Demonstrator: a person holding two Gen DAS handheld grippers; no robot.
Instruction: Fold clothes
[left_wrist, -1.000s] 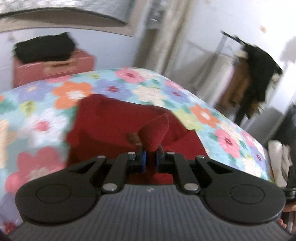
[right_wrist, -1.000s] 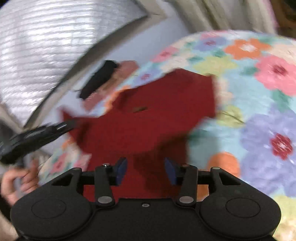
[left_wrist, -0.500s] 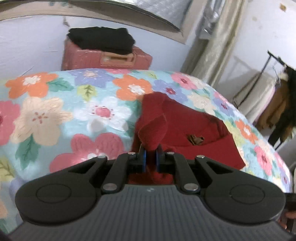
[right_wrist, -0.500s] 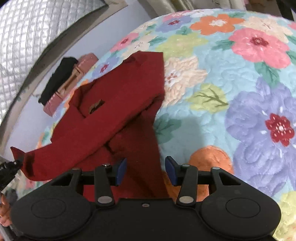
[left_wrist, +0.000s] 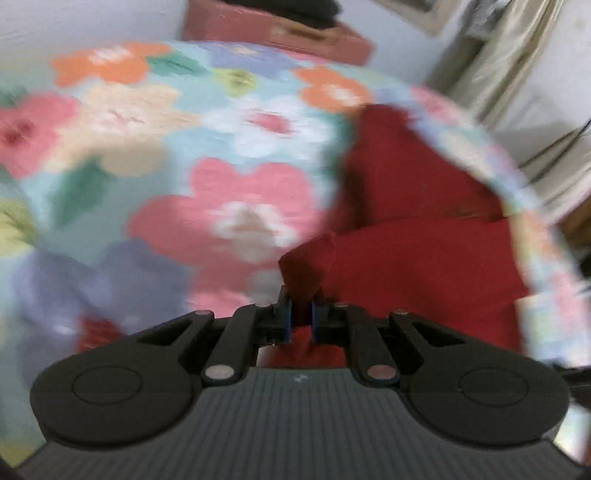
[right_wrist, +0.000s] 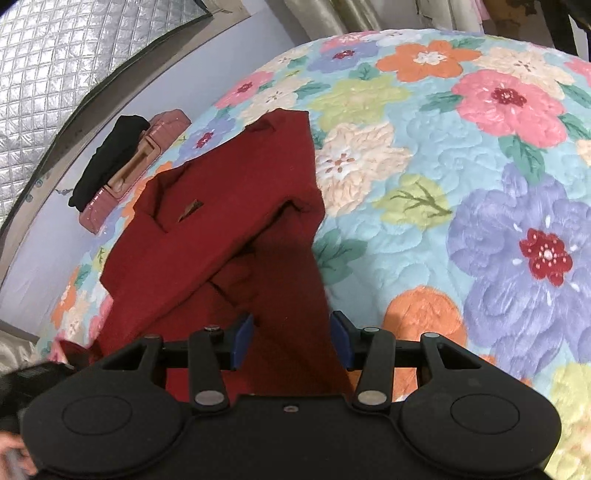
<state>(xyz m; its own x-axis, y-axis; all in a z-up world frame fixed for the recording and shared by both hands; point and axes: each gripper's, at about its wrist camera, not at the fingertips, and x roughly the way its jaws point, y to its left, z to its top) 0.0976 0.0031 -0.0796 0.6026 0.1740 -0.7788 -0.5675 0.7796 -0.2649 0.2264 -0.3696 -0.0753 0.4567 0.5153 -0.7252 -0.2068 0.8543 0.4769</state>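
- The left gripper (left_wrist: 300, 316) has its jaws pinched tight on the sleeve end (left_wrist: 303, 267) of the red garment (right_wrist: 236, 221), which lies on the floral quilt (right_wrist: 480, 184), body spread flat, sleeve laid across it.
- Risk: the left wrist view is blurred, so the hand seems to be moving fast; a hard tug could drag the body out of line or slip the cuff free.
- The right gripper (right_wrist: 291, 341) hovers over the hem, jaws wide apart, holding nothing.
- The pink suitcase (right_wrist: 133, 166), shut, carries black folded clothing (right_wrist: 109, 158) on top; its contents are hidden.
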